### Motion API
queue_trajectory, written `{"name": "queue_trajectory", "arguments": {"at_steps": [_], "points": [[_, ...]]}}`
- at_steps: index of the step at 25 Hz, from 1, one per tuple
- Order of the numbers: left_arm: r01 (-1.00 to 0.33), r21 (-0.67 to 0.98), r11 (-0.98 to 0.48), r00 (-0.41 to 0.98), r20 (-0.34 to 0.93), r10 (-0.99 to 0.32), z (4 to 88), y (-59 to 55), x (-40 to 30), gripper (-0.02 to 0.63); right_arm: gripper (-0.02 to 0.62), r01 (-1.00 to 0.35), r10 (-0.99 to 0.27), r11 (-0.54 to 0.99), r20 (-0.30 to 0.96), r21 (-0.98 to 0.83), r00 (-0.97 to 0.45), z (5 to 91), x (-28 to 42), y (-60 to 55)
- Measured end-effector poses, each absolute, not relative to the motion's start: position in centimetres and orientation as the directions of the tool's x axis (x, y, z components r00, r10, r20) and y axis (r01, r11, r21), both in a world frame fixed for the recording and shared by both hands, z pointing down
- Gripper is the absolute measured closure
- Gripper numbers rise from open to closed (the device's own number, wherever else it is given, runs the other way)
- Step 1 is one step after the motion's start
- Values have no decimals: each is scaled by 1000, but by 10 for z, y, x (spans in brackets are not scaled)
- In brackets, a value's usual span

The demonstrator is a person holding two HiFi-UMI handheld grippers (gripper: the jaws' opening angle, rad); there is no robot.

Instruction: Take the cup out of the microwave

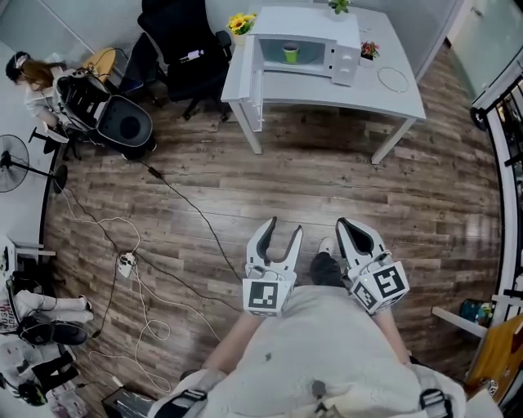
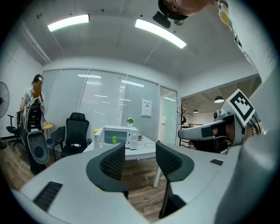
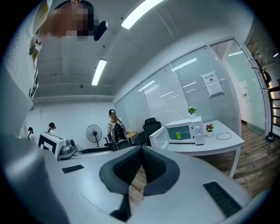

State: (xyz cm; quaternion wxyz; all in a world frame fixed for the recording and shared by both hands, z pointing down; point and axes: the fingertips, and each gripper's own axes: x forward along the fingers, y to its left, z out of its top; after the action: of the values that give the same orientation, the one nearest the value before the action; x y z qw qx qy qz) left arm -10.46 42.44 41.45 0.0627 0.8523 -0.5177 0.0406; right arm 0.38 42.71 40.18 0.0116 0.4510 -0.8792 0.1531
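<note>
Approaching is the step in hand. You stand on the floor [image 1: 343, 175], well apart from the desk [image 1: 327, 102], and neither gripper is near the work.

Cup [image 1: 291, 54]: green, upright, inside the microwave [image 1: 306, 20], about mid-cavity. The microwave sits toward the desk's far left corner. Its door [image 3: 158, 138] is swung open on the left side, so the cavity faces you and no opening step looks to be needed.

Left gripper [image 1: 284, 229]: jaws apart, with only floor and the distant desk between the pads. Right gripper [image 1: 345, 224]: jaws together, pads meeting, nothing caught. Both point roughly toward the desk.

Judgement: the task is barely begun. The cup is untouched and all of the retrieval lies ahead.

The next move calls for:
- Close the gap to the desk's near edge and square yourself to the cavity.
- Pick the gripper. The left is already spread and looks the readier, but the open door stands on its side, so you must reach in past the door's right. The right would first need its jaws parted.
- Go in level, clear of the cavity's roof and walls, with one pad on each side of the cup's wall.
- Clamp, lift slightly, and draw straight back out toward the near edge.

Whether the cup holds anything cannot be told from here, so keep it upright throughout.

A small flower pot [image 1: 369, 51] sits just right of the microwave, outside the likely path.
</note>
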Motion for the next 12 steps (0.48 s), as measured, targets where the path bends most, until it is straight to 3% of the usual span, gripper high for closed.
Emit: {"name": "queue_trajectory", "arguments": {"at_steps": [12], "points": [[-899, 76, -431, 437, 114, -892, 403, 356, -44, 376, 588, -777, -766, 588, 152, -224, -624, 396, 58, 359]]}}
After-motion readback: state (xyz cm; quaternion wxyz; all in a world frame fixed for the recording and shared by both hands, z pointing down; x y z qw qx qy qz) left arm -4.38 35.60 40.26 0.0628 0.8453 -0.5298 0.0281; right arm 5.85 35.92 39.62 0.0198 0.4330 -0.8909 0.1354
